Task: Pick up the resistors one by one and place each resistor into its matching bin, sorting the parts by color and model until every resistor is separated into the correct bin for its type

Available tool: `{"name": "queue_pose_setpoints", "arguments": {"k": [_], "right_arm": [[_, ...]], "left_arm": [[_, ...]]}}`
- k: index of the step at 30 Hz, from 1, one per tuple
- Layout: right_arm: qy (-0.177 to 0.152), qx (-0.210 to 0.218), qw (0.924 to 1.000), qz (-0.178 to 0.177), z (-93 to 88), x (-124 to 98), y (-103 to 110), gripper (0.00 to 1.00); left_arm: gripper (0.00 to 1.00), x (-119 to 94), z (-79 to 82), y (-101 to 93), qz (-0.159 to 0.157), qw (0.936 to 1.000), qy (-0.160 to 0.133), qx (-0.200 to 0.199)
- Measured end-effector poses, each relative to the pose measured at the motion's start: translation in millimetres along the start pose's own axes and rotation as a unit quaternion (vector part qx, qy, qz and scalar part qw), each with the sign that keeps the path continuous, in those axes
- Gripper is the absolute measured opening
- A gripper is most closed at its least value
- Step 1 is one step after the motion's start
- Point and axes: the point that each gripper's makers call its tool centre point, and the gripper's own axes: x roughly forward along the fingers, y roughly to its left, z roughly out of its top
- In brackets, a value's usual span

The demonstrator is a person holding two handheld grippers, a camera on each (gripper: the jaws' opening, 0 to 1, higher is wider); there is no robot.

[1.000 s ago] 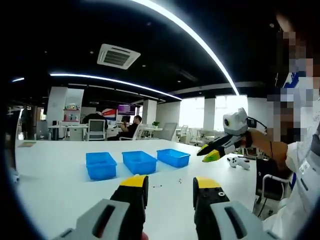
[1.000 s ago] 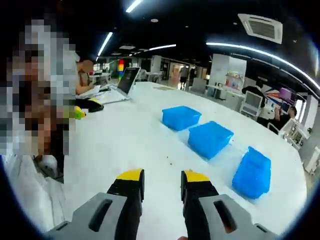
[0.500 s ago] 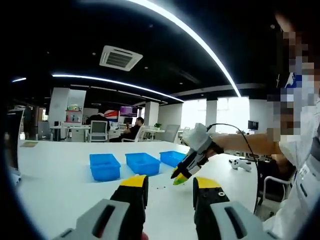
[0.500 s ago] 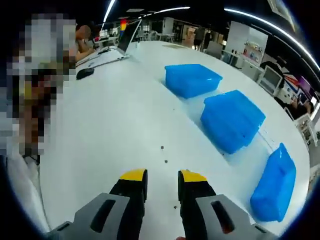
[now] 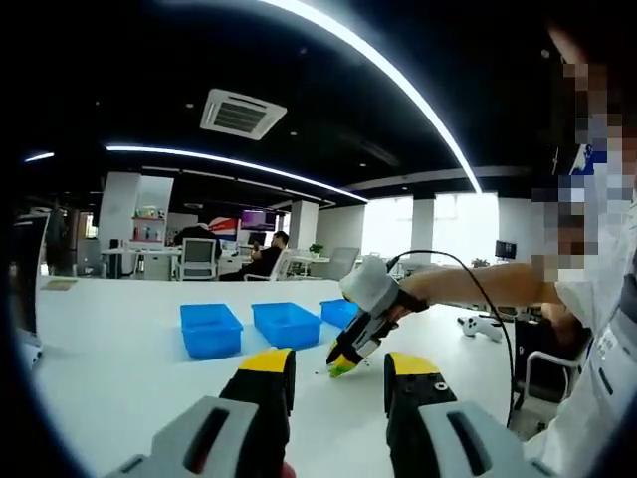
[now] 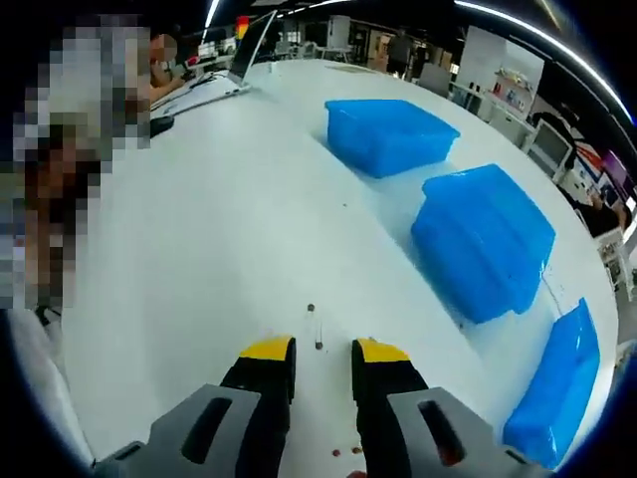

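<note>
Lowered since the earlier frame, right hand-held gripper [image 6: 318, 349] hovers slightly open, empty, over a resistor [image 6: 318, 344] on the counter [image 6: 199, 249]; blue bins [image 6: 483, 239] at 2 o'clock.

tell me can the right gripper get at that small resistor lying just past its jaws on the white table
Probably yes. The right gripper has its jaws open, the resistor lies on bare table right ahead of the gap, and the blue bins sit well aside.

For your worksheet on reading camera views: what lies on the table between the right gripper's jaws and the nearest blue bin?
In the right gripper view, a small resistor lies at the right gripper; beyond it only bare white table reaches the middle blue bin.
</note>
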Motion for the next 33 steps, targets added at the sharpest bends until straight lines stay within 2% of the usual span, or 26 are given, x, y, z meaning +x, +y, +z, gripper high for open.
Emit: {"name": "queue_pose_setpoints", "arguments": {"k": [3,5,6,7,8,10,16,20,22,26,28,33], "right_arm": [[0.004,0.012,0.9997,0.019,0.9,2,5,0.18],[0.004,0.001,0.9998,0.018,1.3,2,6,0.14],[0.001,-0.007,0.9999,0.016,2.0,4,8,0.11],[0.008,-0.011,0.9999,-0.01,-0.2,3,-1,0.04],[0.001,-0.003,1.0,0.009,2.3,2,3,0.04],[-0.001,-0.007,0.9999,0.015,0.3,-1,3,0.04],[-0.008,0.006,0.9999,0.013,3.3,0,0,0.03],[-0.061,0.036,0.9975,0.006,17.9,-19,1,0.03],[-0.076,0.04,0.9963,0.004,20.6,-27,3,0.03],[-0.128,0.064,0.9898,-0.003,26.1,-60,7,0.03],[-0.156,0.072,0.985,-0.015,26.9,-77,2,0.03],[-0.223,0.115,0.9674,-0.037,13.8,-121,-6,0.03]], "left_arm": [[0.37,1,-0.4,-0.8,-0.002,1.0,0.001,0.0],[0.37,1,-0.9,-2.1,-0.004,1.0,0.001,0.001],[0.37,1,-0.6,-1.9,-0.004,1.0,0.001,0.001],[0.37,1,-0.2,-1.8,-0.004,1.0,0.001,0.001],[0.37,0,0.4,-1.3,-0.003,1.0,0.001,0.002],[0.37,-1,1.8,-1.1,-0.002,1.0,-0.001,0.002],[0.37,-1,1.9,-1.9,-0.002,1.0,-0.002,0.003],[0.37,-1,2.1,-2.8,-0.003,1.0,-0.003,0.003],[0.37,-1,2.4,-3.2,-0.003,1.0,-0.003,0.002],[0.37,-2,4.4,-4.6,-0.004,1.0,-0.004,0.003],[0.37,-2,4.9,-5.5,-0.005,1.0,-0.005,0.003],[0.37,-2,5.6,-7.5,-0.007,1.0,-0.005,0.004]]}}
